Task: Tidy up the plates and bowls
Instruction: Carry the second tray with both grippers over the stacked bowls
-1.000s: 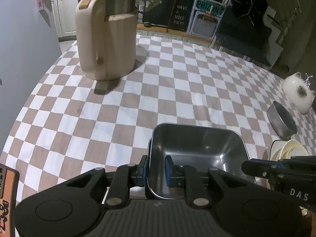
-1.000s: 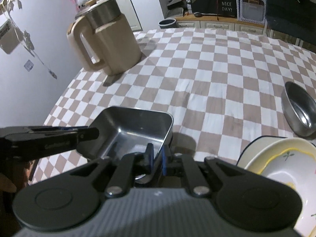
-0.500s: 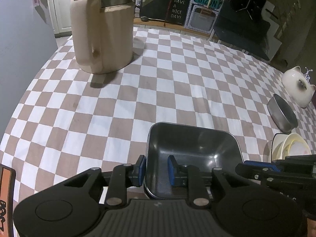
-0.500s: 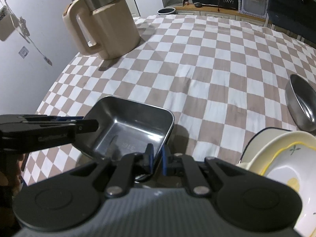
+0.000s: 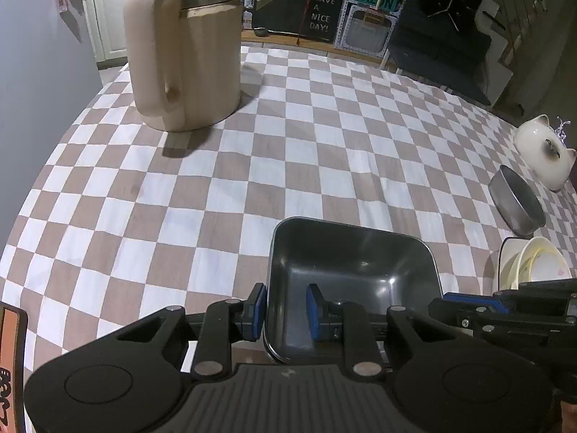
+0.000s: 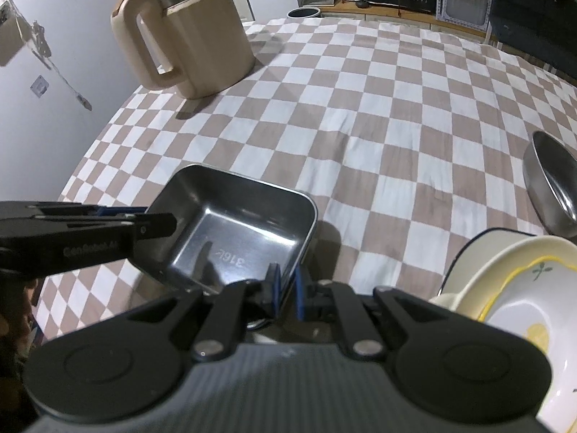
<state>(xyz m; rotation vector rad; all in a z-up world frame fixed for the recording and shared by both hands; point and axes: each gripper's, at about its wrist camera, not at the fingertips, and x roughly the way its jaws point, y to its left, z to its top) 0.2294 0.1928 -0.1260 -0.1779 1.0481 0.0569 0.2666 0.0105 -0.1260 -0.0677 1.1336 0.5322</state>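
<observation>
A square steel tray (image 5: 351, 270) (image 6: 238, 231) sits low over the checked tablecloth. My left gripper (image 5: 285, 310) straddles the tray's near left rim with its pads apart, open. My right gripper (image 6: 286, 290) is shut on the tray's near right rim. A round steel bowl (image 5: 517, 204) (image 6: 550, 184) lies tilted at the right. A stack of cream plates and bowls (image 5: 533, 267) (image 6: 505, 303) stands beside my right gripper.
A big beige jug with a steel lid (image 5: 184, 57) (image 6: 184, 36) stands at the far left of the table. A white cat-shaped pot (image 5: 544, 155) sits at the right edge. The checked tablecloth (image 5: 288, 151) stretches between them.
My left gripper's pads have opened off the tray's rim. The right gripper keeps its hold. Both views have moved forward toward the jug.
</observation>
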